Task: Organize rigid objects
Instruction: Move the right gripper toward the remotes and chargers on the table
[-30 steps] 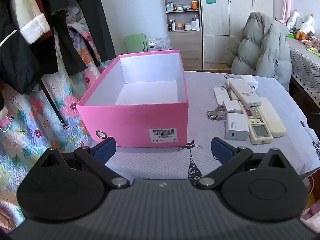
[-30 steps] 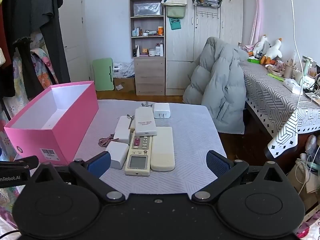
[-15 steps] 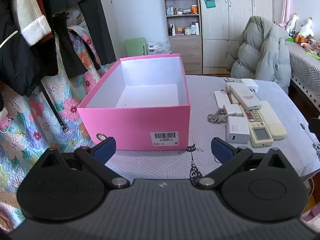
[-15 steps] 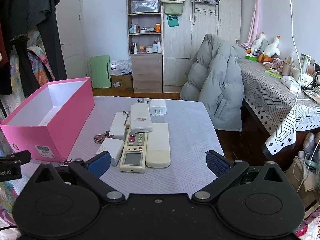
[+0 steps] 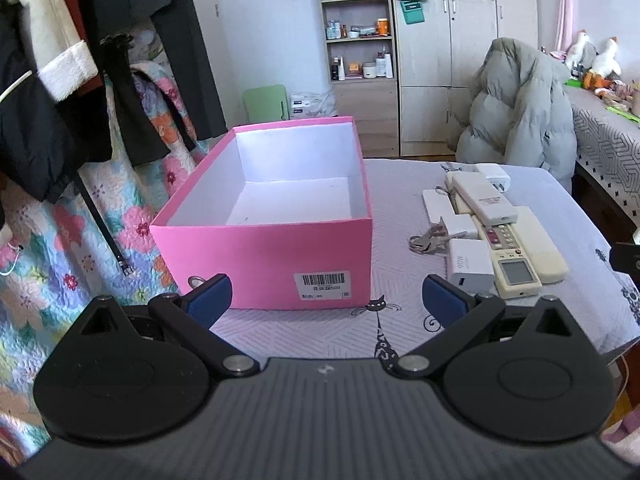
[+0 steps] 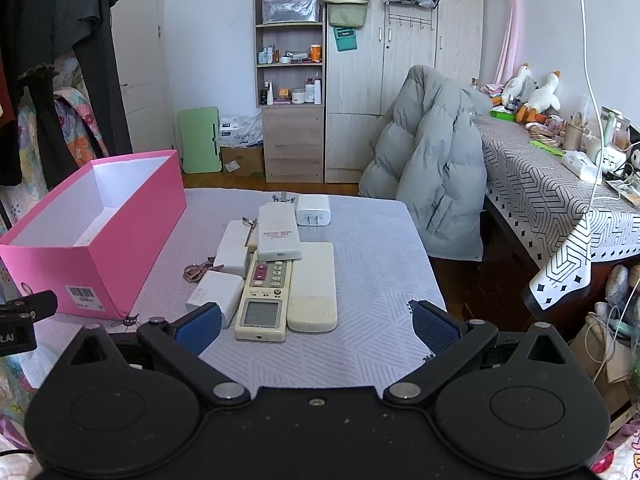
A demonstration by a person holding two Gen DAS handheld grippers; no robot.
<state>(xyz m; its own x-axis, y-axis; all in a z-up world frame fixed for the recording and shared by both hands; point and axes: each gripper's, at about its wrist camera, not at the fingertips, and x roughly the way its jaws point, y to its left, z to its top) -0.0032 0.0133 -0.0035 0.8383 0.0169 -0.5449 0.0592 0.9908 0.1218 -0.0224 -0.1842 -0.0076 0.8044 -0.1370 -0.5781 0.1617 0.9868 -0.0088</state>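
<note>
An empty pink box (image 5: 264, 256) with a white inside stands on the left of the table; it also shows in the right wrist view (image 6: 120, 236). To its right lie several white items: a remote with a screen (image 6: 266, 294), a plain remote (image 6: 314, 286), a smaller remote (image 6: 277, 232) stacked on them, white chargers (image 6: 216, 292) (image 6: 314, 210) and keys (image 6: 198, 271). My left gripper (image 5: 326, 300) is open in front of the box. My right gripper (image 6: 316, 324) is open, just before the remotes. Both are empty.
The table (image 6: 372, 248) has a pale patterned cloth. A grey puffer jacket (image 6: 432, 176) hangs on a chair behind its right corner. Hanging clothes and a floral quilt (image 5: 48, 216) are at the left. A second table (image 6: 552, 196) stands at the right.
Both grippers have drawn back and risen slightly, so the box and the remotes sit lower and farther in view. Both stay open. Nothing on the table has moved.
</note>
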